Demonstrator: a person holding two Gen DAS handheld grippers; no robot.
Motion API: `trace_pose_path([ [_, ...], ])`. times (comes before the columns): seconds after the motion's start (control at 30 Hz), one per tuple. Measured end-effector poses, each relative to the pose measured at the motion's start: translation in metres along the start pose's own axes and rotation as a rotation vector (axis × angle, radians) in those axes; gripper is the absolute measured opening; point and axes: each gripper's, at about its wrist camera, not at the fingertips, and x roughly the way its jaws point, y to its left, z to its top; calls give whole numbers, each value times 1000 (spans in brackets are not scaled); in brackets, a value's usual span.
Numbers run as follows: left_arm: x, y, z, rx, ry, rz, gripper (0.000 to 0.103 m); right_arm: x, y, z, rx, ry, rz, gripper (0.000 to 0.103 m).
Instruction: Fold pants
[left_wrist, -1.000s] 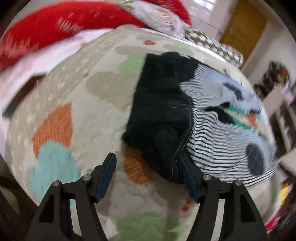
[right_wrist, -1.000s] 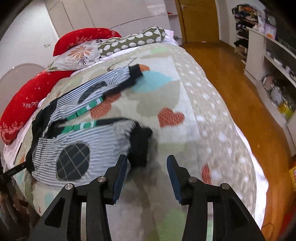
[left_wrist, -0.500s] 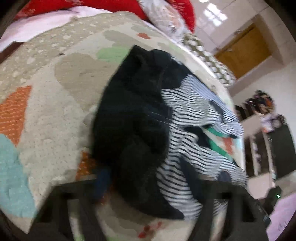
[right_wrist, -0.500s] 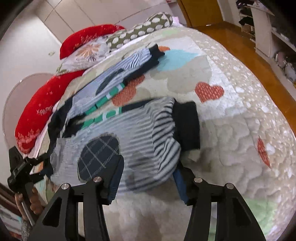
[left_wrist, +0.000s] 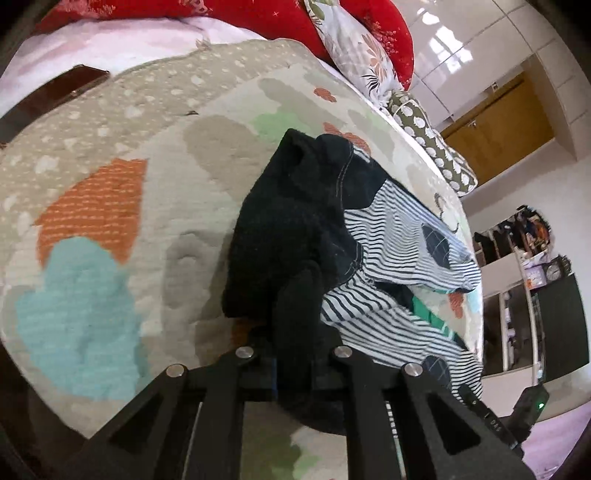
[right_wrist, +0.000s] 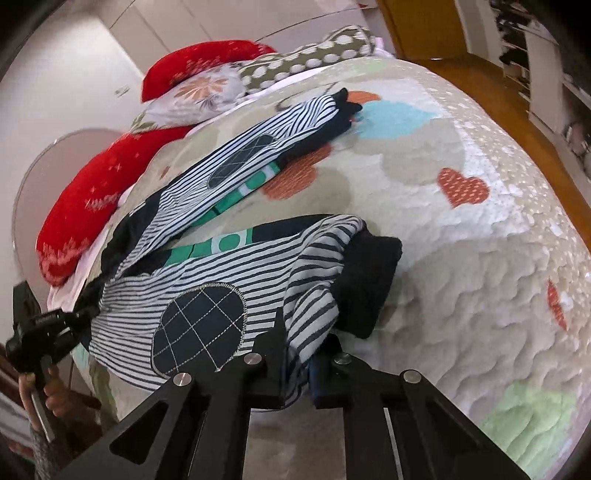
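A bed with a beige quilted, heart-patterned cover (right_wrist: 480, 288) is carrying striped black-cuffed pants (right_wrist: 207, 280), red pillows (right_wrist: 85, 199), a floral pillow (right_wrist: 192, 96) and a dotted pillow (right_wrist: 306, 59).

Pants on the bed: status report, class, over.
Left gripper shut on black waistband. Right gripper shut on striped leg hem. Pants flat on quilt, unfolded. Nothing in the way.

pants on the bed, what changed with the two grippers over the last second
Both grippers went from open and empty to gripping. The left gripper has just been closing and now pinches the black waistband of the pants. The right gripper has just been closing on the striped leg's hem beside the black cuff. The far leg and the red pillows lie as before on the quilt.
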Motion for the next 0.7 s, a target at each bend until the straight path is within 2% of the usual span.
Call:
trace_pose_path([
  [0.1,-2,11,-4,-16,-2,47,30,2,0,-7,1,-1,-10,9],
  [0.2,-13,20,-7,-14,-45,103,39,1,-6,-8,28,-5,-16,9],
  [0.23,-21,22,-9,-13,-62,112,45,-1,-9,-8,37,-13,-25,10],
  [0.3,-32,22,-13,6,-88,133,46,-7,-11,-8,33,-28,-56,10],
  [0.37,-47,10,-19,77,-132,204,46,-13,-11,-8,14,-47,-103,12],
  [0.4,-53,3,-21,116,-154,244,47,-16,-10,-9,9,-57,-122,16],
  [0.47,-65,-13,-28,187,-202,307,59,-27,-10,-10,7,-94,-193,21],
  [0.53,-75,-27,-33,240,-248,350,72,-39,-8,-10,14,-131,-216,26],
  [0.57,-80,-34,-36,261,-266,362,75,-47,-6,-10,10,-156,-225,26],
  [0.7,-92,-58,-47,354,-305,383,75,-68,16,-9,-76,-204,-212,29],
])
